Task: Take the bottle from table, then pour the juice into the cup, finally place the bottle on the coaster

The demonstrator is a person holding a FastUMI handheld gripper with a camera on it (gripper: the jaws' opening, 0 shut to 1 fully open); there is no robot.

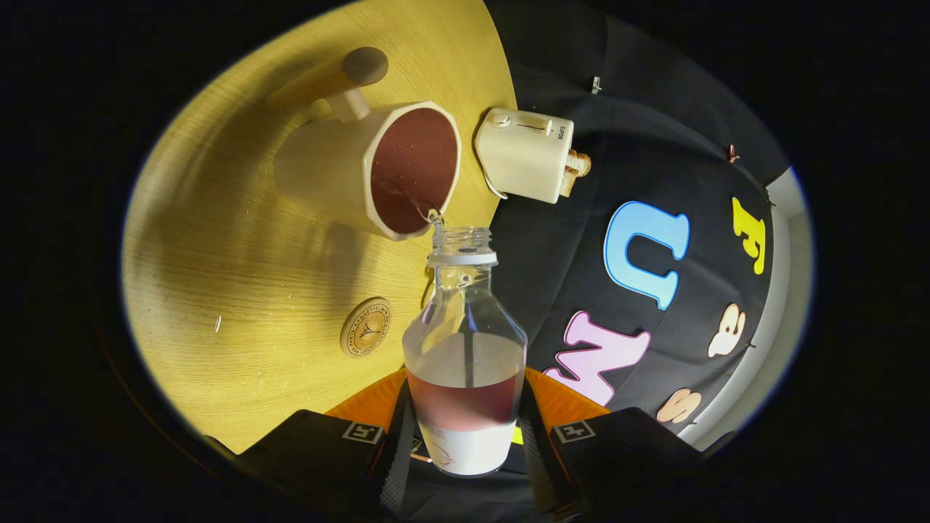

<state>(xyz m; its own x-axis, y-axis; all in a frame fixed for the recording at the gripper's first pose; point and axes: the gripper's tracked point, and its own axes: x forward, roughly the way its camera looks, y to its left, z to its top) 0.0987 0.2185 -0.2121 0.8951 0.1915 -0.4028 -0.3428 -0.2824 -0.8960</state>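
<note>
**Bottle tipped at the cup's rim**

The gripper point(465, 443) is holding the bottle point(465, 349): its two fingers are pressing on the lower body from either side, so the jaws are standing only as wide as the bottle itself. The bottle is clear, with its cap off and a pale ring around the neck. It is lying along the fingers, base between them and open mouth pointing ahead. Reddish juice is sitting in the part nearest the fingers, and the rest toward the neck is looking clear.

Just ahead of the bottle's mouth, the cup point(378, 171) is standing on the table point(240, 247). It is a pale, faceted cup with a dark reddish inside and a stubby handle on the side away from the bottle. A thin stream is crossing from the bottle's mouth over the cup's near rim.

Beside the bottle's shoulder, on the table, the round coaster point(365, 327) is lying bare, apart from the cup.

Beyond the bottle's mouth, next to the cup, a cream toaster point(527, 155) is standing with bread showing at its slot.
</note>
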